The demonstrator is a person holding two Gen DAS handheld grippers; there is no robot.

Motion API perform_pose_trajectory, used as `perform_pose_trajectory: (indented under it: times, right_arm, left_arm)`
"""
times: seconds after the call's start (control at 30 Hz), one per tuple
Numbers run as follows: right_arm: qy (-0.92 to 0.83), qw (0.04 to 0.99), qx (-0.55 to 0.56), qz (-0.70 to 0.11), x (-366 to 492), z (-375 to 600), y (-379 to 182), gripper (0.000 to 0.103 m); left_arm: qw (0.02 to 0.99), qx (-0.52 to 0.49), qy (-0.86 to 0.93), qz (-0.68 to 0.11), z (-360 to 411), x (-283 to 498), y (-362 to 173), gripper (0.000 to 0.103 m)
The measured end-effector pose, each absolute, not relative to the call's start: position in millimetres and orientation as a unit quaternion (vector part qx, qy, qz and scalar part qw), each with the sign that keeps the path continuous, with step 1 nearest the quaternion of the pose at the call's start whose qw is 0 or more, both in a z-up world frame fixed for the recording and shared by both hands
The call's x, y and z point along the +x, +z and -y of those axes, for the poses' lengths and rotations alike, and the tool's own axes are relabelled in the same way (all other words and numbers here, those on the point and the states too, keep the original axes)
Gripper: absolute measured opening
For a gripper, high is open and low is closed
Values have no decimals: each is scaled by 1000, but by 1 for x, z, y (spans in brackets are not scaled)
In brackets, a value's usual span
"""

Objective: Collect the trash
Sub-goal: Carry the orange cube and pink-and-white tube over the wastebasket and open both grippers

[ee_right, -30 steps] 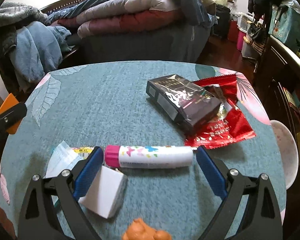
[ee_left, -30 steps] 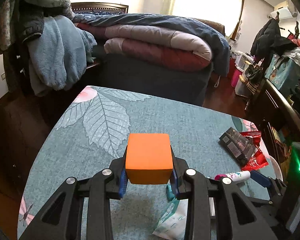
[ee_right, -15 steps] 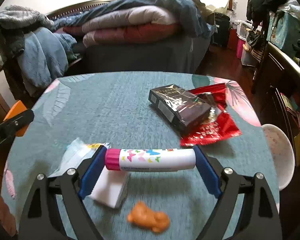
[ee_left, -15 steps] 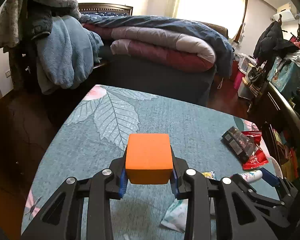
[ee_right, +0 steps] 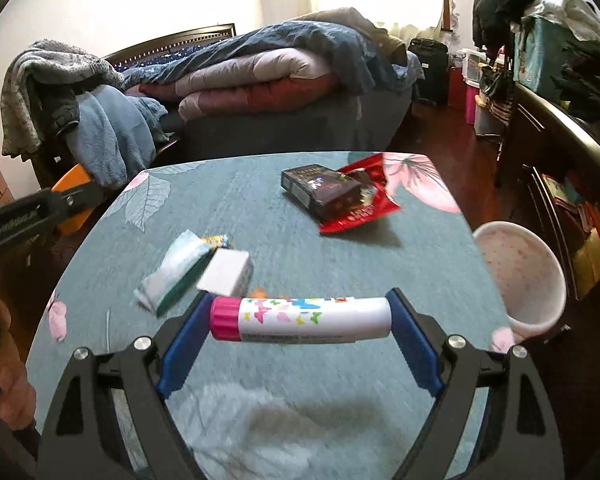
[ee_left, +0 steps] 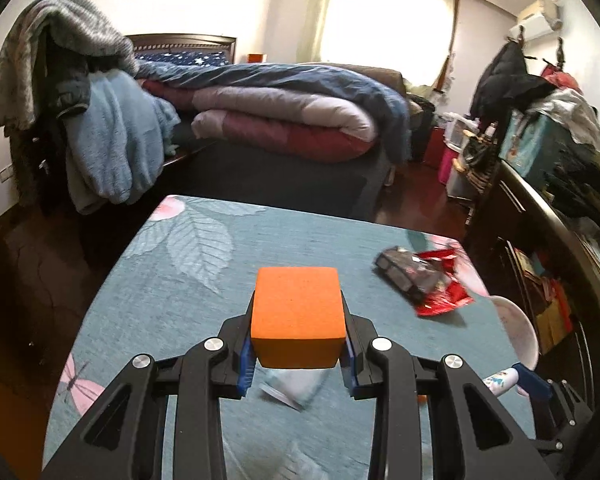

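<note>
A: That tube (ee_right: pixel 302 317) with the butterflies hangs above the table (ee_right: pixel 260 200), lying crosswise, pink cap to the left, clamped end to end in the right hand-held gripper (ee_right: pixel 298 334), whose jaws are spread wide.

B: Gripped by its tips like that, I reckon it could pivot and drop out short of the white bin (ee_right: pixel 520 276).

A: The left hand-held gripper (ee_left: pixel 298 354) sits narrow, squeezing an orange block (ee_left: pixel 298 322).

B: That foam looks squashy; it might slip.
</note>
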State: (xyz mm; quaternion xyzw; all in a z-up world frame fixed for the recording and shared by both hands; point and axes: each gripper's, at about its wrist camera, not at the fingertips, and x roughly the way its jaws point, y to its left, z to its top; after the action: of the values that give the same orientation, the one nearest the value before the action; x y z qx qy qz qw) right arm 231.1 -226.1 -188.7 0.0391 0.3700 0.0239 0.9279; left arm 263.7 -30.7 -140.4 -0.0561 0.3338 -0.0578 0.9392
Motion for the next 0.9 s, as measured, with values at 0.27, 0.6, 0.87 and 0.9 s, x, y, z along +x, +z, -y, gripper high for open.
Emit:
perform_pose_trajectory:
  times: [0.27, 0.6, 0.87, 0.9]
  right_arm:
    - [3, 933, 42, -357, 191, 259, -184, 86]
    - [-27, 935, 73, -346, 159, 312, -186, 86]
    - [-48, 935, 88, -341, 146, 344, -190, 86]
    - [-50, 935, 90, -340, 146, 347, -190, 86]
  left_arm:
    - [942, -34, -88, -321, 77, 243, -129, 34]
    - [942, -6, -123, -311, 134, 233, -118, 34]
    - [940, 18, -149, -305, 175, 230, -114, 34]
    - [940, 24, -153, -304, 183, 229, -114, 34]
